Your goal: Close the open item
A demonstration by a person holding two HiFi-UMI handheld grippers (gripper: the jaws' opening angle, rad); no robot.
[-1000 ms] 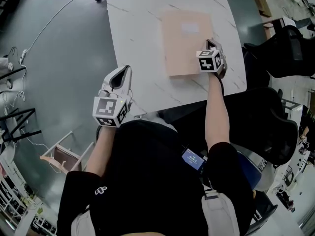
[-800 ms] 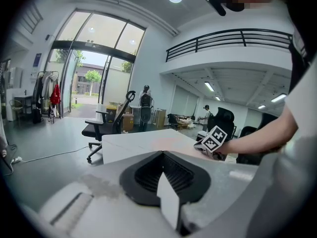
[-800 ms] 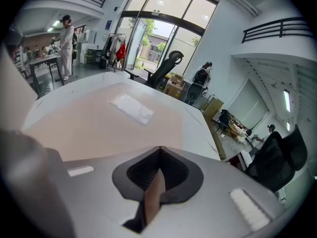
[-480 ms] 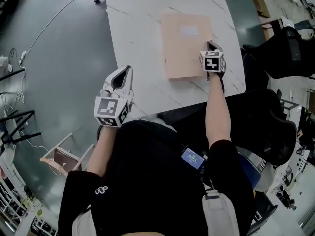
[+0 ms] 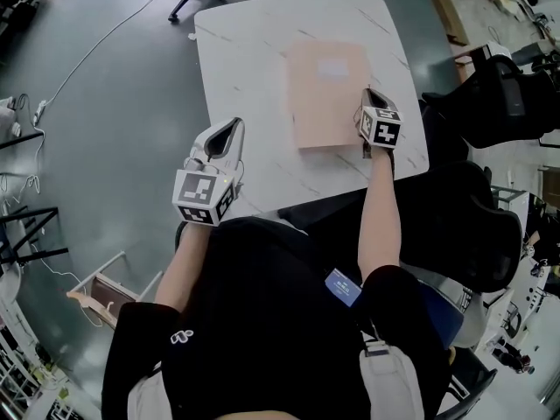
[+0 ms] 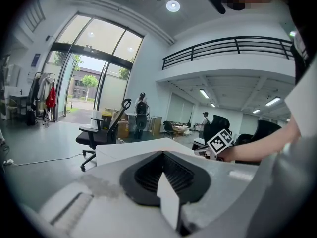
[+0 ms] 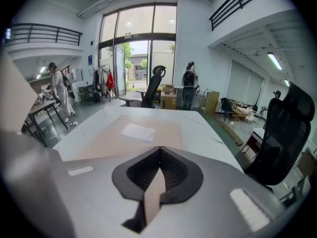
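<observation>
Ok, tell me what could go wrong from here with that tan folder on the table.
1. The right gripper, jaws shut, is close beside the right edge of the tan folder. A sideways drift could catch the cover and lift it open.
2. The left gripper, also shut, is at the edge of the table, away from the folder. Nothing steadies the folder, so a nudge could slide it.

Office hall: tall glass entrance doors [image 7: 136, 58] beyond the white marble-patterned table [image 5: 254, 77], black swivel chair [image 6: 96, 134] beside it, black-railed mezzanine [image 6: 228, 46] above.
</observation>
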